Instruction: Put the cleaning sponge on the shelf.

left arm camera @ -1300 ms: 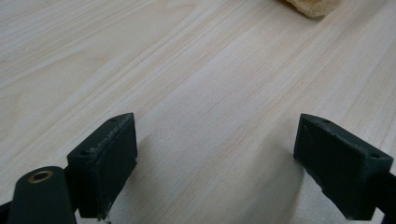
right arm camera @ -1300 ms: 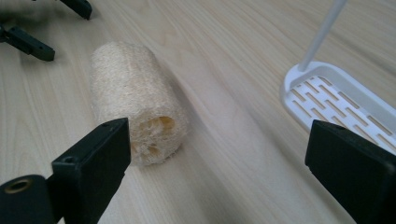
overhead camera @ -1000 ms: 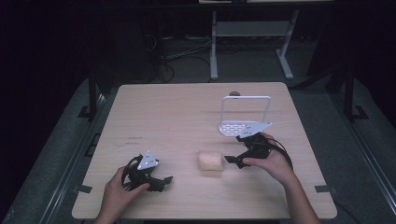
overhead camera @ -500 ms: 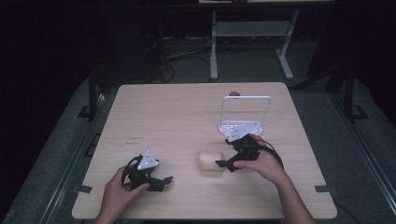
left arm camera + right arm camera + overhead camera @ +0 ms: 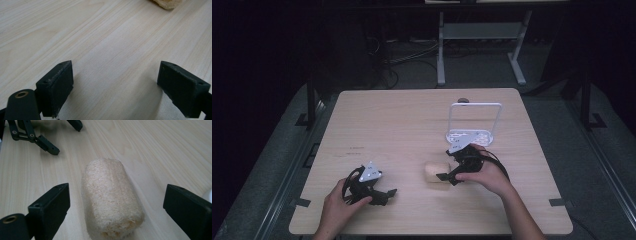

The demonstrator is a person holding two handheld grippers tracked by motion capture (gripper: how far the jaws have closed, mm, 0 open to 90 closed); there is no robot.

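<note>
Loofah sponge (image 5: 112,202), a pale, fibrous cylinder, lay on its side on the desk (image 5: 412,120), toward the near edge and slightly right of centre. Your right tool (image 5: 451,173) was spread wide around it: in the right gripper view one black jaw stood on each side of the sponge, neither jaw touching it, with the sponge's frayed end pointing toward the camera. In the high view your right hand (image 5: 487,175) held that tool just to the right of the sponge, its jaws reaching leftward over it. Your left tool (image 5: 384,194) rested low over the desk near the front edge, well apart from the sponge, held by your left hand (image 5: 343,204). Its jaws were likewise spread wide with only bare wood grain between them; the left gripper view showed an edge of the sponge (image 5: 167,3) far ahead at the top. Farther back, just beyond your right hand, a white wire rack (image 5: 473,122) stood upright on its perforated base.
</note>
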